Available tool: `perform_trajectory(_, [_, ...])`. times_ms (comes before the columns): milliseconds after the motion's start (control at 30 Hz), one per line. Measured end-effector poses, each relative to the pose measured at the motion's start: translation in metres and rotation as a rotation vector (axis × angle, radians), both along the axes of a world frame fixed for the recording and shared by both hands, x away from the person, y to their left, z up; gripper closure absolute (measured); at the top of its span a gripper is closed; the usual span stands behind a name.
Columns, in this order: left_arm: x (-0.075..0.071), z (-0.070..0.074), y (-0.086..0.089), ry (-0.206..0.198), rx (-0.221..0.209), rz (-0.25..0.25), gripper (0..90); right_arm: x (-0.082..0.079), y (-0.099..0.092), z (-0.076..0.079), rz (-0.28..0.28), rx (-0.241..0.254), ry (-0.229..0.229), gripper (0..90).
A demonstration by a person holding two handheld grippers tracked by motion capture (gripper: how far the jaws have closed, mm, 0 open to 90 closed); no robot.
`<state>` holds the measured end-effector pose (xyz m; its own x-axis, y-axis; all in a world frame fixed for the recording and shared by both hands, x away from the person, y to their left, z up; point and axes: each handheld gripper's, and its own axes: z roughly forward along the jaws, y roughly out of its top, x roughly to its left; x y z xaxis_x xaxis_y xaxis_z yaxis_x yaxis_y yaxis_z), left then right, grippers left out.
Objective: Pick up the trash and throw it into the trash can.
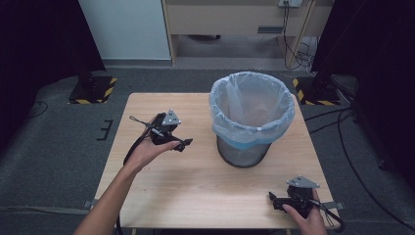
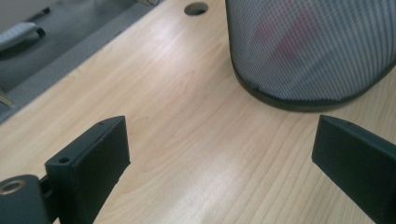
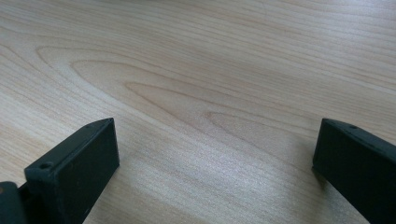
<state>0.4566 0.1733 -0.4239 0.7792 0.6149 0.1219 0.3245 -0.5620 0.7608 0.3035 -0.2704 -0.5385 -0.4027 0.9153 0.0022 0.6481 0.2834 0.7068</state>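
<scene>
A black mesh waste bin (image 1: 250, 115) lined with a pale blue plastic bag stands on the wooden table (image 1: 195, 181), right of centre toward the back. My left gripper (image 1: 183, 144) hovers low over the table just left of the bin, pointing at its base, jaws wide apart with nothing between them. In the left gripper view the bin's mesh wall (image 2: 317, 46) rises close ahead, a reddish shape dimly visible through it. My right gripper (image 1: 272, 200) rests at the table's front right corner, open and empty; bare wood (image 3: 210, 102) lies between its jaws.
A round cable hole (image 2: 196, 8) is cut in the tabletop beyond the bin. Grey carpet surrounds the table, with black stands on striped bases (image 1: 93, 90) at both back corners. Cables (image 1: 342, 132) run over the floor at the right.
</scene>
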Motion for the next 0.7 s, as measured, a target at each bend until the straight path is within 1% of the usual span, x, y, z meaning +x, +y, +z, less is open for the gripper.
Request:
perform_trajectory(200, [-0.001,-0.019,0.003,0.035,-0.006,0.016,3.5,0.0,0.0,0.0,-0.001,0.0,0.0,0.3])
perform_trajectory(267, [-0.001,-0.027,0.004,0.049,-0.008,0.033,3.9,0.0,0.0,0.0,-0.001,0.0,0.0,0.3])
perform_trajectory(533, [0.0,-0.064,0.007,0.119,0.036,0.046,4.0,0.0,0.0,0.0,-0.001,-0.001,-0.001,0.3])
perform_trajectory(700, [-0.001,-0.081,0.009,0.142,0.049,0.059,4.0,0.0,0.0,0.0,-0.004,0.0,0.0,0.3])
